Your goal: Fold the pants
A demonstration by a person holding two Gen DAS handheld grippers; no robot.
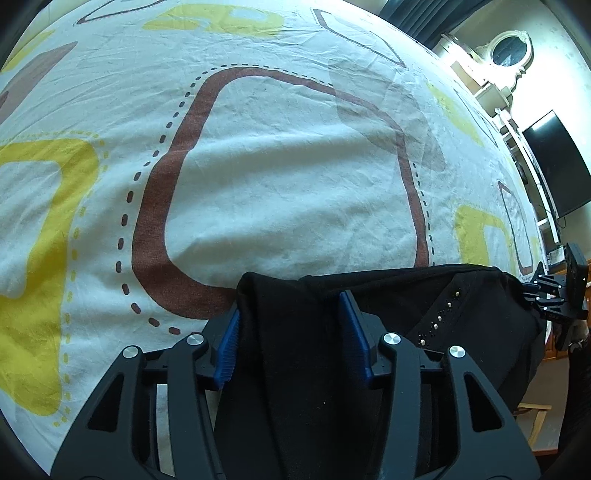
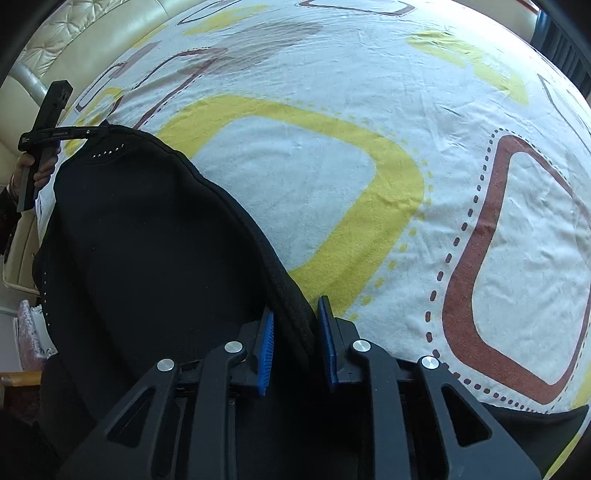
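The black pants (image 1: 424, 306) hang stretched between my two grippers above the bed; a row of small metal studs runs near one corner. My left gripper (image 1: 290, 314) is shut on a bunched fold of the pants' edge, cloth filling the gap between its blue pads (image 1: 231, 343). My right gripper (image 2: 295, 325) is shut on the thick hem of the pants (image 2: 147, 240). The right gripper also shows in the left wrist view (image 1: 550, 295), at the pants' far corner. The left gripper shows in the right wrist view (image 2: 55, 134), at the far studded corner.
A white bedsheet (image 1: 295, 166) with yellow and brown rounded-square prints lies below. A dark TV screen (image 1: 557, 166) and white shelving (image 1: 495, 85) stand beyond the bed's right edge. A cream tufted headboard (image 2: 85, 33) stands at the far left in the right wrist view.
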